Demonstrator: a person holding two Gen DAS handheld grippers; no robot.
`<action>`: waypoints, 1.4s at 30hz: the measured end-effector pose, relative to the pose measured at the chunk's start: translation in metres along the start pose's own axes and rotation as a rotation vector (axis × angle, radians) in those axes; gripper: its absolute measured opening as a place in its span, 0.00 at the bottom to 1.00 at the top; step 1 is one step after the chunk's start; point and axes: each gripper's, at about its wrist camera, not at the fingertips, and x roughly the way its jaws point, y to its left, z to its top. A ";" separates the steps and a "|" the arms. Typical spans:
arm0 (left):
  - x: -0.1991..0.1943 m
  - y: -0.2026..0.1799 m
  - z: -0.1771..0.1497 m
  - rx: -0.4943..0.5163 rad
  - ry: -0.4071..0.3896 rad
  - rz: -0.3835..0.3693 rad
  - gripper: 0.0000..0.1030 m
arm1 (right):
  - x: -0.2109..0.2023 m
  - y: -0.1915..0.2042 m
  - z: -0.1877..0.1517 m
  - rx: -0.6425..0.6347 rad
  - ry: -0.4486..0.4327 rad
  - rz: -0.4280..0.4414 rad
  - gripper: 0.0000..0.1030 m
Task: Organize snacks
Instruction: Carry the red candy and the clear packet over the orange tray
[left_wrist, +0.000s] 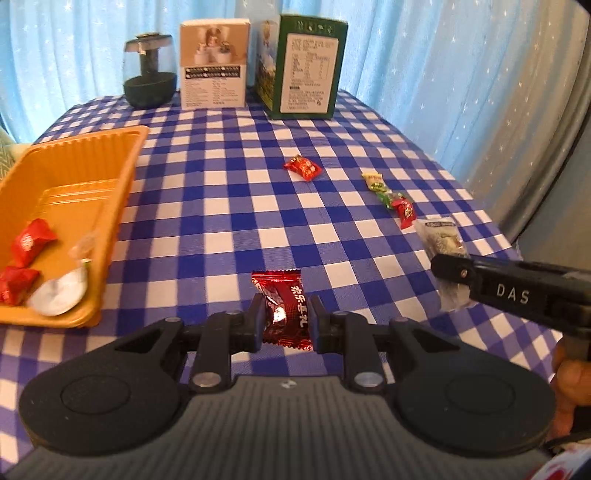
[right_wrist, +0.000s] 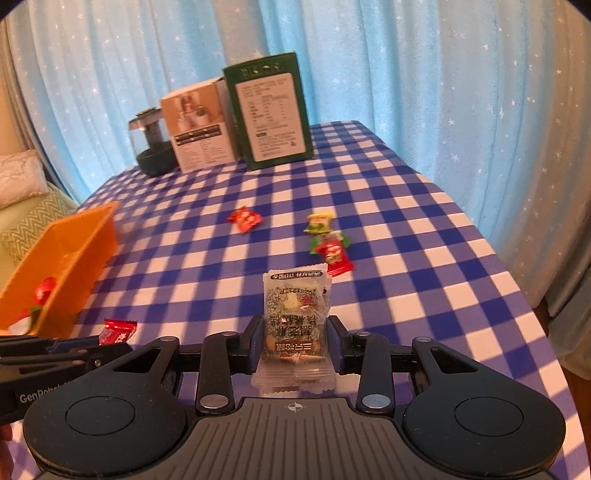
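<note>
Left tool (left_wrist: 287, 320) is clamped on a dark red foil candy (left_wrist: 282, 310), pads pressing both sides of the wrapper, held above the checked desk (left_wrist: 229, 206). Right tool (right_wrist: 294, 345) grips a clear snack packet (right_wrist: 295, 325) with printed label, packet upright between the pads; the same packet and the tool tip appear at the right edge of the left wrist view. Orange tray (left_wrist: 122, 173) sits at the desk's left side; inside it lie two red candies (left_wrist: 31, 243) and a white wrapped piece (left_wrist: 59, 291), near the tray's front wall. Loose on the cloth: one red candy (left_wrist: 301, 168) near the middle, and to its right a yellow-green candy (left_wrist: 375, 181) next to a small red candy (left_wrist: 404, 212), the two close together or touching, cannot tell which. Along the far edge stand a dark glass jar (left_wrist: 149, 74), a white box (left_wrist: 214, 62) and a green box (left_wrist: 308, 66), side by side in front of a blue curtain (left_wrist: 424, 66). Part of a hand (left_wrist: 570, 387) shows at the lower right of the left wrist view
</note>
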 end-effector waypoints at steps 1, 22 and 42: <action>-0.006 0.003 -0.001 -0.005 -0.004 0.001 0.20 | -0.006 0.005 -0.001 -0.002 -0.002 0.005 0.35; -0.117 0.066 -0.014 -0.067 -0.101 0.053 0.20 | -0.074 0.095 -0.005 -0.126 -0.038 0.070 0.35; -0.143 0.145 -0.015 -0.152 -0.120 0.154 0.20 | -0.045 0.173 -0.004 -0.214 0.004 0.201 0.35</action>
